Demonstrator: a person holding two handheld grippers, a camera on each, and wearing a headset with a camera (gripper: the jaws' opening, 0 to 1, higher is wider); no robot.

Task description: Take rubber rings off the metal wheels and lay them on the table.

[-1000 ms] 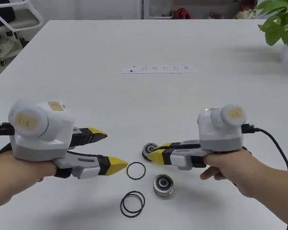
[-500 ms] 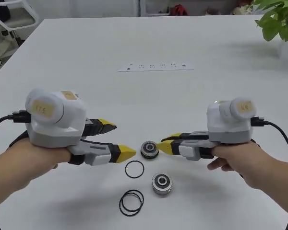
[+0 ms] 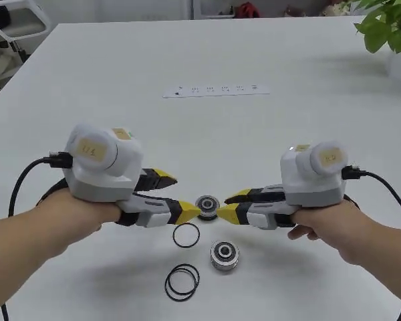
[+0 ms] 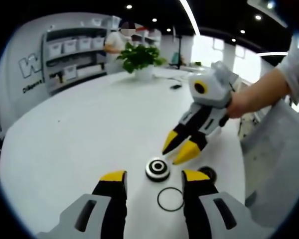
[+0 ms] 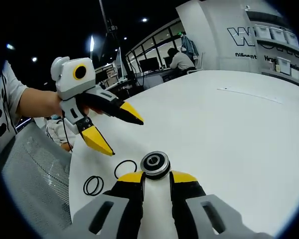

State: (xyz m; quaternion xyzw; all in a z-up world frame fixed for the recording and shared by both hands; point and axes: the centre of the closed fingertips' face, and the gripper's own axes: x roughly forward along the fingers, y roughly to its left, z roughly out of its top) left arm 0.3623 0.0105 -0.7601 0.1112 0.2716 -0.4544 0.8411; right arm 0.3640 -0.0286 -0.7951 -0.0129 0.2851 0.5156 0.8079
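Rubber rings, three in all, lie loose on the white table: a single ring and an overlapping pair nearer the person. Two metal wheels lie flat. A dark-rimmed wheel sits between the two grippers' tips, and a bare silver wheel lies just beside the single ring. The left gripper is released, its jaws spread wide. The right gripper has its jaws parted narrowly and grasps nothing. Whether any tip touches the dark-rimmed wheel is hard to make out. In the left gripper view one jaw half hides the silver wheel, and in the right gripper view a jaw cuts off part of the single ring.
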